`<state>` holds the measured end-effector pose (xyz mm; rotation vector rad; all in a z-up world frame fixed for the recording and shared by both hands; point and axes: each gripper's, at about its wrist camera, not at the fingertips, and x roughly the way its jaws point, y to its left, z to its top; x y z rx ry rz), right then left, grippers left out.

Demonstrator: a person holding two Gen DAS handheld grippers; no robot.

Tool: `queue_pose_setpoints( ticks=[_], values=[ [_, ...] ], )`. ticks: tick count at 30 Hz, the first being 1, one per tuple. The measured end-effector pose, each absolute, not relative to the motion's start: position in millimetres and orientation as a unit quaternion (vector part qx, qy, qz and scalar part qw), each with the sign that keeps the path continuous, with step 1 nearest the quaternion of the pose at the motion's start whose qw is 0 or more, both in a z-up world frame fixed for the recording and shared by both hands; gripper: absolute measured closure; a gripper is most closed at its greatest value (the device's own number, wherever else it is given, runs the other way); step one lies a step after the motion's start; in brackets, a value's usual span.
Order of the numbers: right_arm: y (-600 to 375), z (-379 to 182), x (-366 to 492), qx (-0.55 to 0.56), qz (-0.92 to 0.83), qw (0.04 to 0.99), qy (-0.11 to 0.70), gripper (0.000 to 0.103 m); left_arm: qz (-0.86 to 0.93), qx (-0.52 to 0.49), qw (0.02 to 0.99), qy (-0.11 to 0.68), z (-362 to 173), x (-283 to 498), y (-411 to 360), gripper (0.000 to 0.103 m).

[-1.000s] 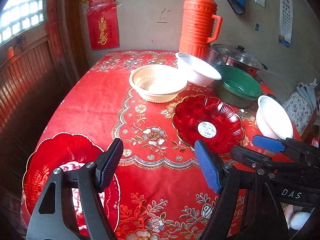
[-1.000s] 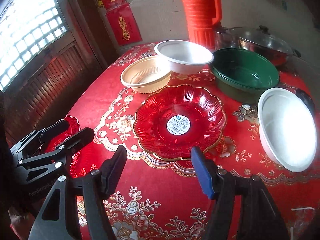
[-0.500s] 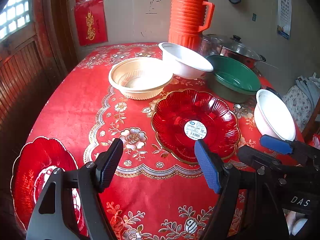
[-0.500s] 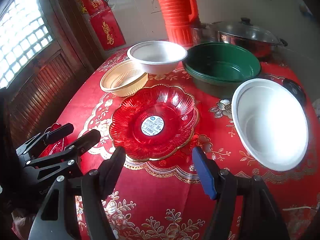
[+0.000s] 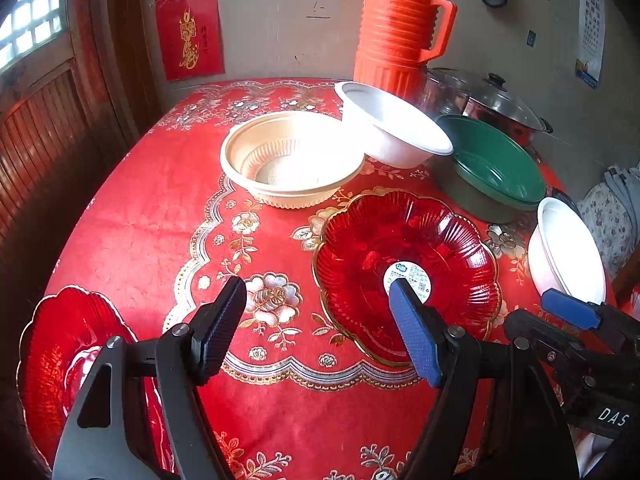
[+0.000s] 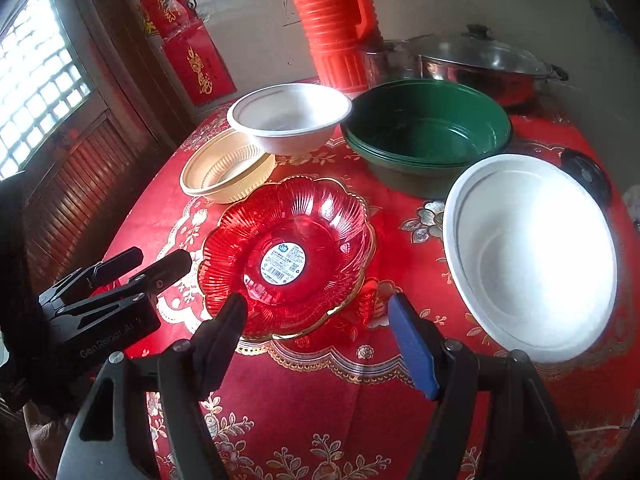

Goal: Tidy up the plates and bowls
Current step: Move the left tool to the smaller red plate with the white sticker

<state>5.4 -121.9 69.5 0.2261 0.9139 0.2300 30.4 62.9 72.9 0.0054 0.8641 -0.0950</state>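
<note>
A red glass plate [image 5: 404, 268] [image 6: 288, 256] with a white sticker lies mid-table. A second red plate [image 5: 60, 364] lies at the near left edge. A beige bowl [image 5: 292, 160] [image 6: 228, 172], a white bowl [image 5: 394, 126] [image 6: 290, 118], green stacked bowls [image 5: 492, 164] [image 6: 426, 128] and another white bowl [image 5: 568, 252] [image 6: 528, 256] stand behind and to the right. My left gripper [image 5: 316, 328] is open and empty above the near table. My right gripper [image 6: 316, 336] is open and empty, just before the red plate's near rim.
An orange thermos [image 5: 400, 24] [image 6: 332, 20] and a lidded steel pot [image 5: 496, 100] [image 6: 484, 64] stand at the back by the wall. The red flowered tablecloth [image 5: 160, 220] covers the table. A dark lid [image 6: 586, 172] lies at the right edge.
Both grippers have moved forward over the table, nearer the bowls and the sticker plate. The right gripper has swung right, closer to the near white bowl. Both stay open.
</note>
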Motion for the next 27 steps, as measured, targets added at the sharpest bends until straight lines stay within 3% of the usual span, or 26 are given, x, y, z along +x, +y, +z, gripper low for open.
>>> queue_pose_setpoints(
  ticks=[27],
  values=[
    [-126, 47, 58, 0.099, 0.101, 0.87, 0.473, 0.03, -0.028, 0.002, 0.878, 0.477, 37, 79, 56, 0.028]
  ],
)
